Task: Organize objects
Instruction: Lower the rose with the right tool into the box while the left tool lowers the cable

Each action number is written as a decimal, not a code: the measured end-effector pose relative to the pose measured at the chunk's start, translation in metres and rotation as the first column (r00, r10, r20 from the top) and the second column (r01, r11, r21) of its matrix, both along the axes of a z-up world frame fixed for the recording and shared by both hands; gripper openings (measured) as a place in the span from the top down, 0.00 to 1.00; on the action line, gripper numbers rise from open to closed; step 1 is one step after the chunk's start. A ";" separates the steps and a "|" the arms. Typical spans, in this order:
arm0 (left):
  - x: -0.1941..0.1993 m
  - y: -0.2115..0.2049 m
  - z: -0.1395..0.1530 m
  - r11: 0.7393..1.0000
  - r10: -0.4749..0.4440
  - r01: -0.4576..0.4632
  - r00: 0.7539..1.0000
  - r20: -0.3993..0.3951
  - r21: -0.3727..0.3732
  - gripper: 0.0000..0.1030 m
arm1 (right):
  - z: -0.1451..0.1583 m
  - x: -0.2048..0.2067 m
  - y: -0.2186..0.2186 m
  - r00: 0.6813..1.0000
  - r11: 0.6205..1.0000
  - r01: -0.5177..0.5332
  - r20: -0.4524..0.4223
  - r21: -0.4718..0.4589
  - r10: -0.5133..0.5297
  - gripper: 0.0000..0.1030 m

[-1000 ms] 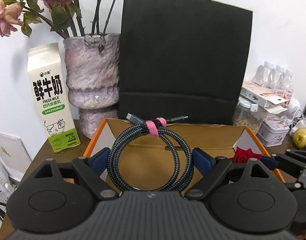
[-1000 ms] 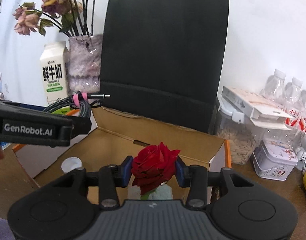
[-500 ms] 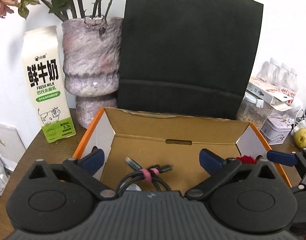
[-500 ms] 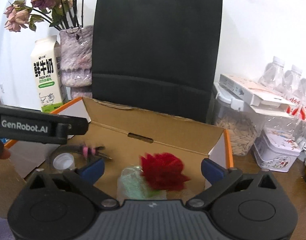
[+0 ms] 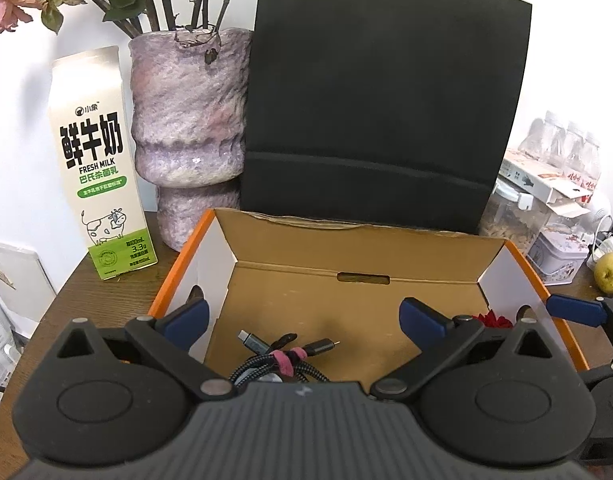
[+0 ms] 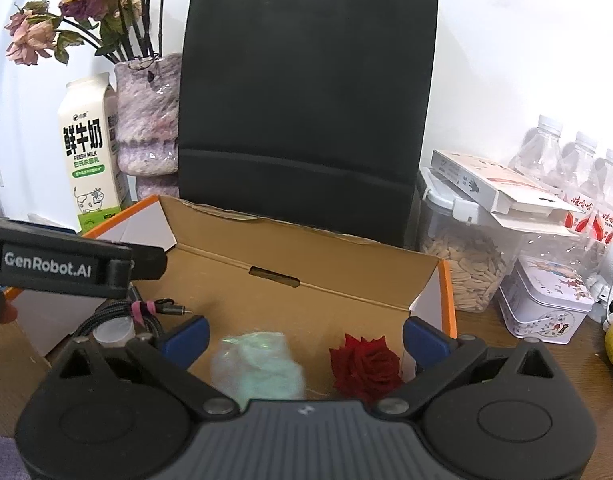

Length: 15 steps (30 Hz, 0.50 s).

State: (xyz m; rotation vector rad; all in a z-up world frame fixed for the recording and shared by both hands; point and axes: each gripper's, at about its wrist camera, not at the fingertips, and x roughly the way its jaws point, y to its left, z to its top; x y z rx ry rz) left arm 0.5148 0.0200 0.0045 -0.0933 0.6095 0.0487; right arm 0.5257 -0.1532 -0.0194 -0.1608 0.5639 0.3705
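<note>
Flanking the box [image 5: 518,258]: milk carton [image 5: 100,164], vase [image 5: 188,132], jar [image 6: 462,268]; both grippers' fingers [image 5: 420,318] spread.

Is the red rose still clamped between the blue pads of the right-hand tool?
No: the red rose lies loose in the open cardboard box, and the right gripper stands wide open.

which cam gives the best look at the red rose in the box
The right wrist view. The red rose lies there in full on the floor of the cardboard box, between the open fingers of the right gripper. In the left wrist view only a sliver of the rose shows behind a finger of the left gripper.
</note>
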 end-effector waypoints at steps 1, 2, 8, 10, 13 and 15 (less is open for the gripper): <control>-0.001 0.000 0.000 1.000 0.001 -0.001 1.000 -0.001 -0.001 0.00 | 0.000 -0.001 0.000 1.000 1.000 0.000 0.001 -0.002 0.000 0.00; -0.001 0.000 0.000 1.000 0.003 -0.003 1.000 -0.004 0.000 0.00 | 0.001 -0.002 0.000 1.000 1.000 0.000 0.003 -0.003 0.000 0.00; -0.009 -0.001 0.007 1.000 -0.001 0.001 1.000 -0.003 0.005 0.00 | 0.007 -0.009 -0.002 1.000 1.000 0.005 0.012 -0.004 -0.005 0.00; -0.013 -0.002 0.010 1.000 -0.001 0.001 1.000 0.001 0.008 0.00 | 0.010 -0.013 -0.003 1.000 1.000 0.005 0.015 -0.002 -0.005 0.00; -0.020 -0.004 0.014 1.000 0.000 0.000 1.000 0.003 0.011 0.00 | 0.014 -0.019 -0.004 1.000 1.000 0.006 0.017 0.002 -0.006 0.00; -0.025 -0.005 0.017 1.000 0.001 -0.001 1.000 0.004 0.012 0.00 | 0.016 -0.024 -0.006 1.000 1.000 0.009 0.019 0.002 -0.009 0.00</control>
